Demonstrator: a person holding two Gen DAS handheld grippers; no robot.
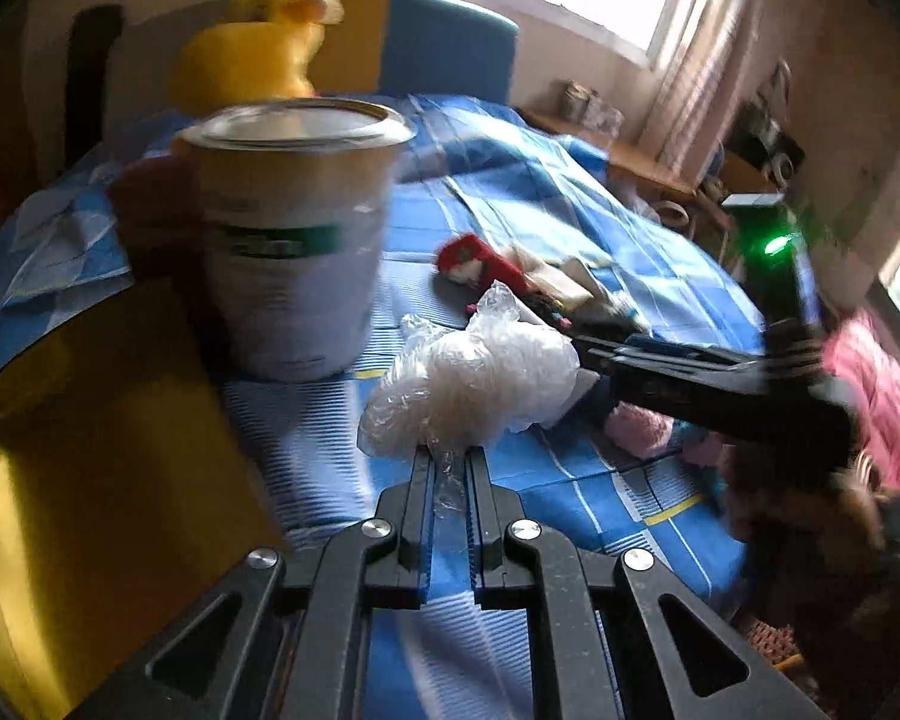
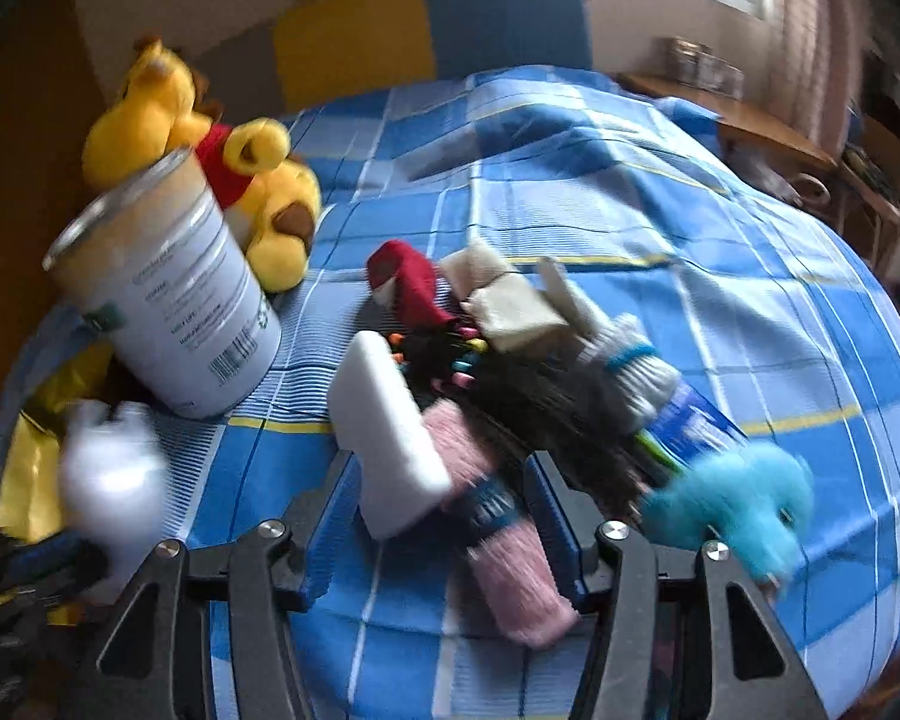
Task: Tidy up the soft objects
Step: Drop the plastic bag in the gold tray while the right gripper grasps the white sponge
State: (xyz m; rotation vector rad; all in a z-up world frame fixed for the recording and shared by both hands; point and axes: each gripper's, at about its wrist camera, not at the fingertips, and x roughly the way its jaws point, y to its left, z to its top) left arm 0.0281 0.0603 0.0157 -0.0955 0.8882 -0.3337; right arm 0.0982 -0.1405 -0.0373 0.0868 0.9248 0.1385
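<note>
Crinkled plastic bag (image 1: 474,384): pinched by narrow left gripper (image 1: 448,457), near tin can (image 1: 297,234) on bed (image 1: 630,276).
Right gripper (image 2: 441,462): wide, around white sponge (image 2: 390,438), pink sock (image 2: 498,522).
Risk: thin film slipping free.

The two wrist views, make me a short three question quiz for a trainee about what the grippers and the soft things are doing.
1. True or false: the left gripper is shut on the crumpled plastic bag.
2. Which lies between the open right gripper's fingers: A white sponge, B turquoise plush toy, C tin can?
3. Fill in: the yellow plush bear lies behind the ____.

Key: 1 true; 2 A; 3 tin can.
</note>
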